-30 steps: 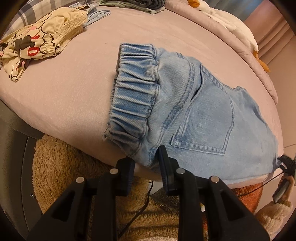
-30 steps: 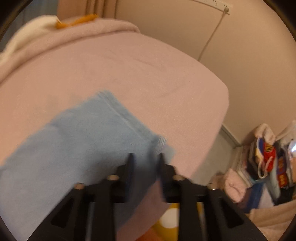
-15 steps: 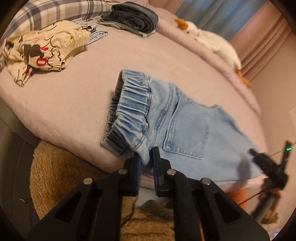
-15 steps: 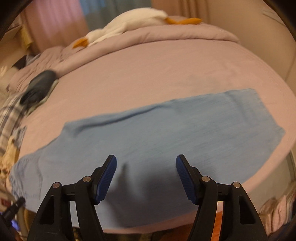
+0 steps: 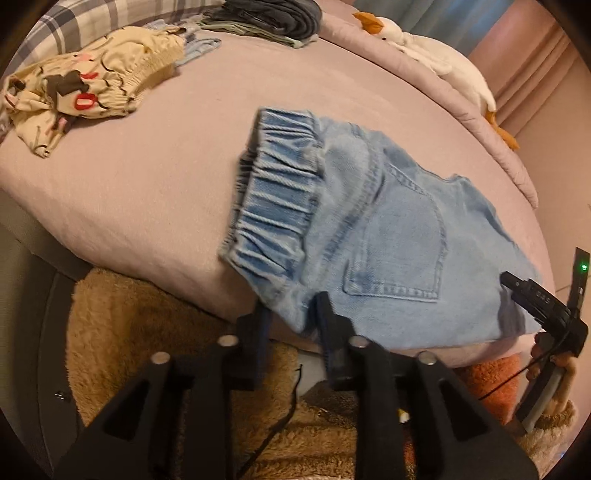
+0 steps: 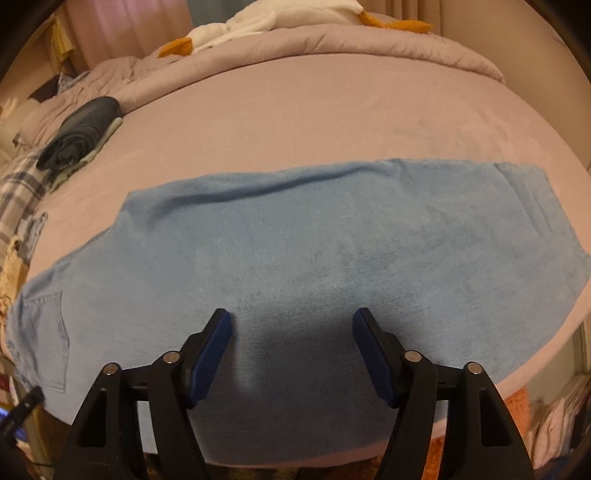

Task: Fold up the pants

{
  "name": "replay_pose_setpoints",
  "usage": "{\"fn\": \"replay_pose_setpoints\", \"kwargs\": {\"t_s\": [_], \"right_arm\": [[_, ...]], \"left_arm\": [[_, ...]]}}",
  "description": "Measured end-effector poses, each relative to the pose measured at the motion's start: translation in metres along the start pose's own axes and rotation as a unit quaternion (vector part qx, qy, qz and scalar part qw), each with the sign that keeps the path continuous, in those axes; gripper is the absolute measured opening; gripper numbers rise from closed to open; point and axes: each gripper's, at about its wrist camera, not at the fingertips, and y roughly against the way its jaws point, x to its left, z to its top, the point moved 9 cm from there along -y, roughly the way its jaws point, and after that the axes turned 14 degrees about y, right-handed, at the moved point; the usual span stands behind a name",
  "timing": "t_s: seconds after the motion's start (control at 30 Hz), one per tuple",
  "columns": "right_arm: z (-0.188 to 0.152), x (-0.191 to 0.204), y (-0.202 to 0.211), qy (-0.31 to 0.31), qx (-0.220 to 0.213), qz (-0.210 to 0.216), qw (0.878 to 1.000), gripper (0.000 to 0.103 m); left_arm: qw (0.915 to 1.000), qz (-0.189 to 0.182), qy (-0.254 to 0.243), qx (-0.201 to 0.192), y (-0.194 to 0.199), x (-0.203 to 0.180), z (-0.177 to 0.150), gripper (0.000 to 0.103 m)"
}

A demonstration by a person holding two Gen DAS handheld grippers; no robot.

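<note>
Light blue denim pants (image 5: pixel 388 236) lie flat on the pink bed, folded lengthwise, elastic waistband (image 5: pixel 277 206) to the left and back pocket up. My left gripper (image 5: pixel 291 314) is open at the near waistband corner, which sits between its fingers at the bed's edge. In the right wrist view the pants (image 6: pixel 314 251) stretch across the bed, the leg hems at the right. My right gripper (image 6: pixel 291 332) is wide open and empty, hovering over the middle of the near edge. It also shows in the left wrist view (image 5: pixel 535 302).
A cream patterned garment (image 5: pixel 92 88) lies at the bed's left. A pile of dark folded clothes (image 5: pixel 273 14) and a white goose plush (image 5: pixel 432 55) lie at the back. A tan fluffy rug (image 5: pixel 147 350) covers the floor below the bed's edge.
My left gripper was shut on the waistband corner half a second ago and has opened. My right gripper let go of the leg hem, opened wide and moved left to the pants' middle.
</note>
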Motion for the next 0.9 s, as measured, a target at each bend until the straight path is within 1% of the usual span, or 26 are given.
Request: {"fn": "replay_pose_setpoints", "kwargs": {"t_s": [0.03,0.17,0.23,0.3,0.33,0.37,0.4,0.47,0.57,0.63,0.67,0.7,0.73,0.77,0.83,0.87,0.9], "right_arm": [[0.001,0.001,0.0,0.003,0.001,-0.003,1.0,0.073],[0.003,0.0,-0.002,0.011,0.005,-0.015,1.0,0.075],[0.004,0.0,-0.002,0.012,0.009,-0.018,1.0,0.075],[0.007,0.002,-0.004,0.012,0.013,-0.022,1.0,0.075],[0.006,0.003,-0.004,0.011,0.015,-0.023,1.0,0.075],[0.009,0.005,-0.003,0.01,0.016,-0.02,1.0,0.075],[0.016,0.011,-0.003,0.011,0.015,-0.008,1.0,0.075],[0.025,0.019,0.004,0.016,0.001,0.018,1.0,0.075],[0.057,0.039,0.013,0.04,-0.026,0.054,0.997,0.075],[0.08,0.054,0.014,0.056,-0.037,0.089,0.994,0.075],[0.087,0.059,0.012,0.06,-0.035,0.1,0.993,0.075],[0.097,0.064,0.007,0.063,-0.031,0.109,0.992,0.075],[0.103,0.068,0.002,0.067,-0.029,0.111,0.991,0.075],[0.11,0.071,-0.003,0.072,-0.026,0.113,0.991,0.075],[0.121,0.08,-0.018,0.074,-0.013,0.127,0.989,0.075],[0.127,0.088,-0.028,0.078,0.0,0.143,0.987,0.075],[0.121,0.099,-0.032,0.088,0.008,0.155,0.984,0.075]], "left_arm": [[1.0,0.005,0.0,-0.003,0.0,0.001,0.0,0.035],[1.0,-0.002,-0.002,-0.002,0.005,-0.002,0.009,0.038],[0.9999,0.001,-0.005,-0.014,0.011,-0.001,0.017,0.045],[0.9994,0.0,-0.008,-0.033,0.018,-0.001,0.027,0.064],[0.9988,-0.008,-0.01,-0.047,0.024,-0.003,0.035,0.068],[0.9983,-0.017,-0.011,-0.055,0.027,-0.004,0.041,0.075],[0.9976,-0.03,-0.012,-0.062,0.03,-0.005,0.048,0.078],[0.9974,-0.046,-0.014,-0.054,0.025,-0.008,0.064,0.077],[0.9971,-0.06,-0.016,-0.044,0.015,-0.015,0.083,0.077],[0.9971,-0.07,-0.022,-0.021,0.002,-0.019,0.091,0.077],[0.9971,-0.073,-0.023,-0.004,-0.006,-0.022,0.092,0.077],[0.9962,-0.084,-0.024,0.009,-0.013,-0.025,0.094,0.078],[0.9956,-0.088,-0.024,0.021,-0.021,-0.028,0.096,0.08],[0.9959,-0.084,-0.025,0.024,-0.025,-0.029,0.098,0.082],[0.9962,-0.077,-0.026,0.032,-0.034,-0.029,0.097,0.082],[0.9961,-0.078,-0.024,0.033,-0.037,-0.028,0.097,0.08],[0.9961,-0.079,-0.022,0.034,-0.039,-0.027,0.097,0.078]]}}
